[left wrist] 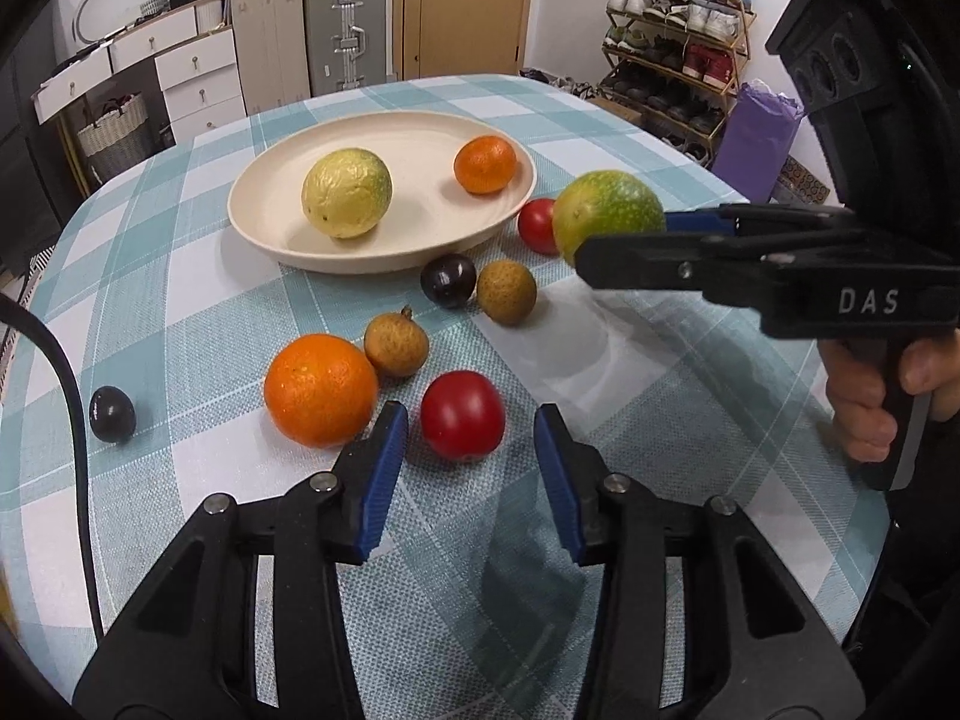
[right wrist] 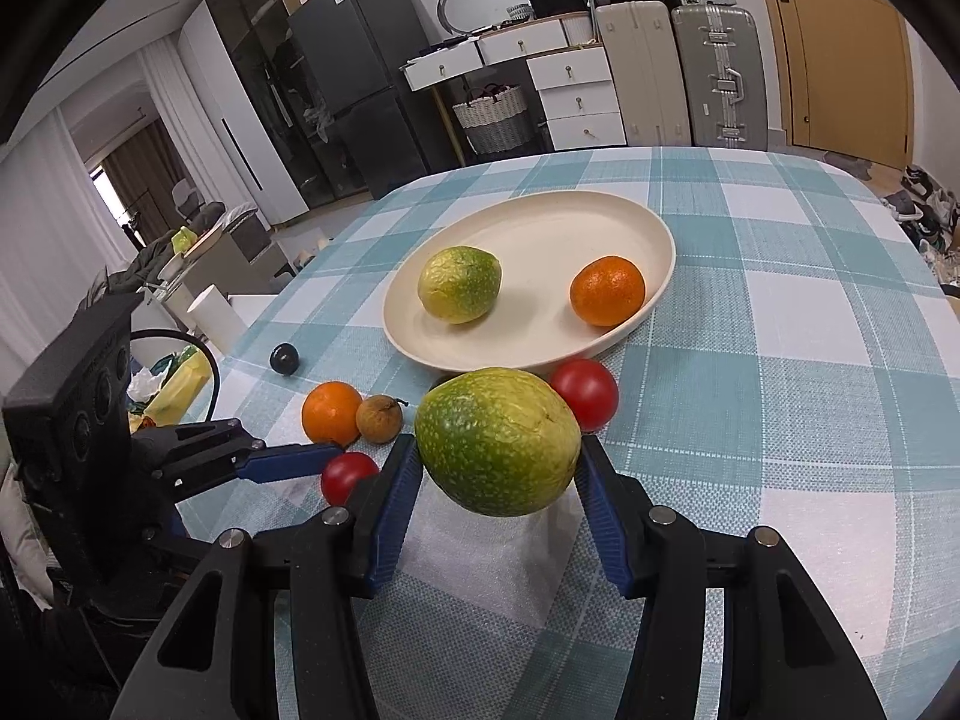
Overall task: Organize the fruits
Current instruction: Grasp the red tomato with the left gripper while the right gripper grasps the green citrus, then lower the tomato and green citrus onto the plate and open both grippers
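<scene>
Your right tool (right wrist: pixel 498 480) is clamped on a large green fruit (right wrist: pixel 497 441), speckled pale, with a yellowish, wrinkled patch near its top. Both blue pads press its sides, and it hangs clear of the checked worktop (right wrist: pixel 780 360), just in front of the cream plate (right wrist: pixel 528 354). On that plate lie a yellow-green wrinkled fruit (right wrist: pixel 459 284) and a small mandarin (right wrist: pixel 607 290), well apart from each other.

Your left tool (left wrist: pixel 471 450) stands partly open, low over the cloth, with nothing gripped. A red tomato (left wrist: pixel 462 414) sits just ahead of its tips, between the lines of the two fingers, and neither pad touches it. The big orange (left wrist: pixel 321 389) lies just beside the left-hand pad.

Loose on the worktop are two brown longans (left wrist: pixel 396 345) (left wrist: pixel 506 291), a dark plum (left wrist: pixel 448 280), a second tomato (left wrist: pixel 538 225) beside the plate's rim, and a dark grape (left wrist: pixel 112 414) off on its own to the left.
</scene>
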